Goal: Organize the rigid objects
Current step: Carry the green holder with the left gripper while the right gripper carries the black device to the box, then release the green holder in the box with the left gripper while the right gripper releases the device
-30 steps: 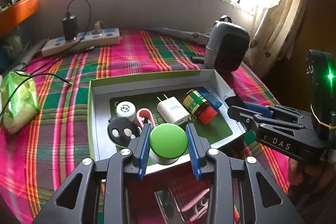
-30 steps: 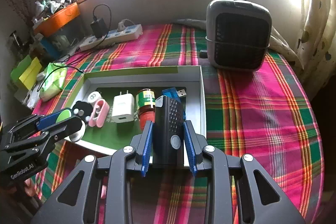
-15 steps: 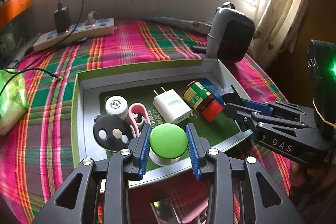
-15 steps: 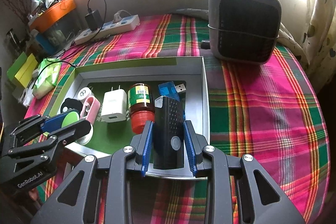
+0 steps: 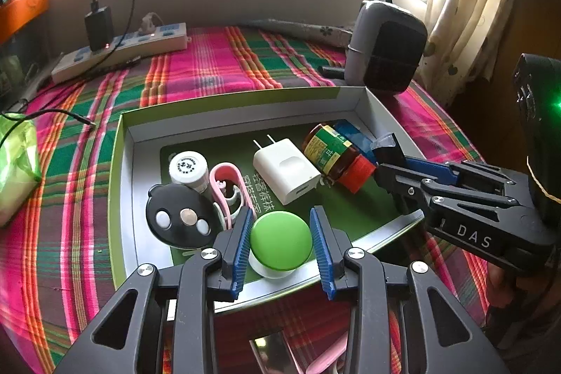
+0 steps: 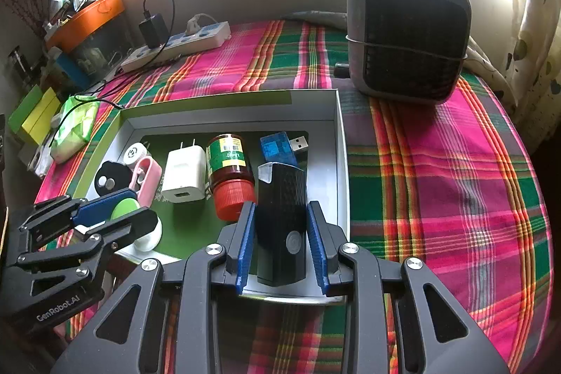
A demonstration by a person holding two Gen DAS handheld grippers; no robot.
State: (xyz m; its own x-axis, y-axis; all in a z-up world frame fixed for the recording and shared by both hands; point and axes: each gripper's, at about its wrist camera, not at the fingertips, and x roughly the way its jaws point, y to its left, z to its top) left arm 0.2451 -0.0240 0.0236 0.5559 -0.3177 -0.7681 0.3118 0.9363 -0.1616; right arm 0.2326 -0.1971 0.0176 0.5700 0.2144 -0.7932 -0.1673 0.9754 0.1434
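The green-topped round object [image 5: 281, 240] is sitting between the blue pads of the left gripper [image 5: 281, 247], pinched at its sides, low over the front rim of the grey tray [image 5: 126, 170]. The right gripper [image 6: 280, 242] is clamping a black ribbed device [image 6: 281, 219] partway closed, holding it upright at the tray's front right corner. Inside the tray, lying in a row, are a white charger [image 5: 285, 169], a red-capped jar [image 5: 336, 156] on its side, a blue USB stick [image 6: 278, 149], a pink clip [image 5: 228, 188], a black round remote [image 5: 180, 219] and a small white bottle [image 5: 187, 167]. The tray is resting on a plaid cloth [image 6: 438, 170], with a grey fan heater [image 6: 408, 37] standing behind it and a power strip [image 5: 119, 49] further back.
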